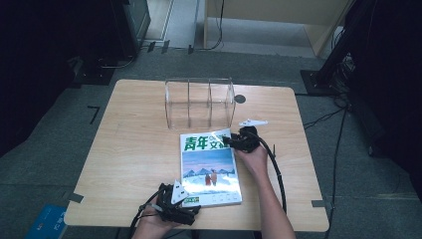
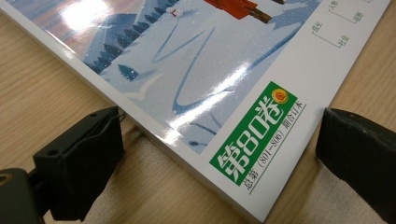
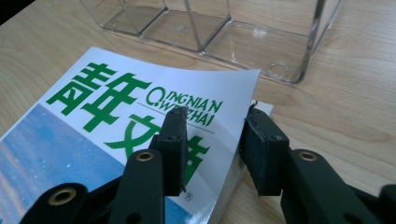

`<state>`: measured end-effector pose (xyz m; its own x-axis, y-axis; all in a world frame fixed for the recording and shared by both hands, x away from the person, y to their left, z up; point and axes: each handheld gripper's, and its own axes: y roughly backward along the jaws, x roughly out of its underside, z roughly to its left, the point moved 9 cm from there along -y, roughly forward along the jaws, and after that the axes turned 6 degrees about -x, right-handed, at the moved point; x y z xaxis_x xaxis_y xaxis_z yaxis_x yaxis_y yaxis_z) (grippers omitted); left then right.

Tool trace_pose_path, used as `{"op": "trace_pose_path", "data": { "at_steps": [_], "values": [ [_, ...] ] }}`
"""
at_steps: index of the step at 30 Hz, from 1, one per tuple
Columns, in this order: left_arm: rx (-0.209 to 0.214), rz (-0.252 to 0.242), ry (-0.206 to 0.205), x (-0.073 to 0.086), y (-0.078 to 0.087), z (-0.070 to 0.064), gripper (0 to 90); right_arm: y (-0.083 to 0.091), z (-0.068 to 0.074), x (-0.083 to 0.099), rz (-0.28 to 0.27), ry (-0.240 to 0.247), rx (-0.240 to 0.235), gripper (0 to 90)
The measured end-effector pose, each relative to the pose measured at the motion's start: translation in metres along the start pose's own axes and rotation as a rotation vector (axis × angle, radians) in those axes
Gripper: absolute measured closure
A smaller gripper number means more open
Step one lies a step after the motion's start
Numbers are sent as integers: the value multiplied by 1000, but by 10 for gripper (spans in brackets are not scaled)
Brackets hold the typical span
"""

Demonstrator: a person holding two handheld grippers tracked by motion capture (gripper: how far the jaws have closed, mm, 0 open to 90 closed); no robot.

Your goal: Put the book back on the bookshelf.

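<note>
A thick magazine (image 1: 209, 169) with green Chinese title characters and a snowy mountain picture lies flat on the wooden table (image 1: 134, 144). My left gripper (image 1: 191, 209) is at its near left corner. In the left gripper view it (image 2: 219, 158) stands wide open, jaws either side of the magazine's corner (image 2: 210, 70) with its green label. My right gripper (image 1: 229, 141) is at the far right corner. In the right gripper view it (image 3: 217, 149) is open, with the curled-up cover edge of the magazine (image 3: 93, 140) between its jaws, one jaw over the cover and one off its side.
A clear acrylic file holder (image 1: 199, 102) with several upright dividers stands just behind the magazine; its base (image 3: 210, 28) is close ahead of the right gripper. A blue book (image 1: 47, 221) lies on the floor at the near left. Cables and dark equipment ring the table.
</note>
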<state>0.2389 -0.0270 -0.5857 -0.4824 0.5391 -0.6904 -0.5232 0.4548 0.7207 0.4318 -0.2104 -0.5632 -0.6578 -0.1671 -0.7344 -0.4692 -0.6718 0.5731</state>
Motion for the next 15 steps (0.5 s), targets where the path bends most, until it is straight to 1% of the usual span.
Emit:
{"op": "trace_pose_path", "data": {
  "at_steps": [1,2,3,4,5,6,7,9,10,11,12,13,14,15],
  "values": [
    [0,0,0,0,0,0,10,1,2,0,0,4,-4,621],
    [0,0,0,0,0,0,10,2,3,0,-3,1,-19,622],
    [0,0,0,0,0,0,10,2,3,0,-3,1,-19,622],
    [0,0,1,0,0,0,10,3,6,3,9,-1,-47,629],
    [0,0,0,0,0,0,10,4,7,3,12,7,-48,631],
    [0,0,1,0,0,0,10,6,9,3,9,-6,-65,645],
    [0,0,1,0,0,0,10,8,12,2,-4,-17,-92,662],
    [1,0,0,0,0,0,10,11,17,2,-11,-13,-123,684],
    [1,0,1,0,0,0,10,11,17,2,-11,-13,-123,684],
    [1,0,1,0,0,0,10,11,18,3,2,7,-110,673],
    [1,0,1,0,0,0,10,8,14,8,55,52,-37,592],
    [1,0,1,0,0,0,10,8,14,8,55,52,-37,592],
    [1,0,1,0,0,0,10,6,12,11,56,32,-38,606],
    [1,0,1,0,0,0,10,6,11,11,45,17,-50,613]
  ]
}}
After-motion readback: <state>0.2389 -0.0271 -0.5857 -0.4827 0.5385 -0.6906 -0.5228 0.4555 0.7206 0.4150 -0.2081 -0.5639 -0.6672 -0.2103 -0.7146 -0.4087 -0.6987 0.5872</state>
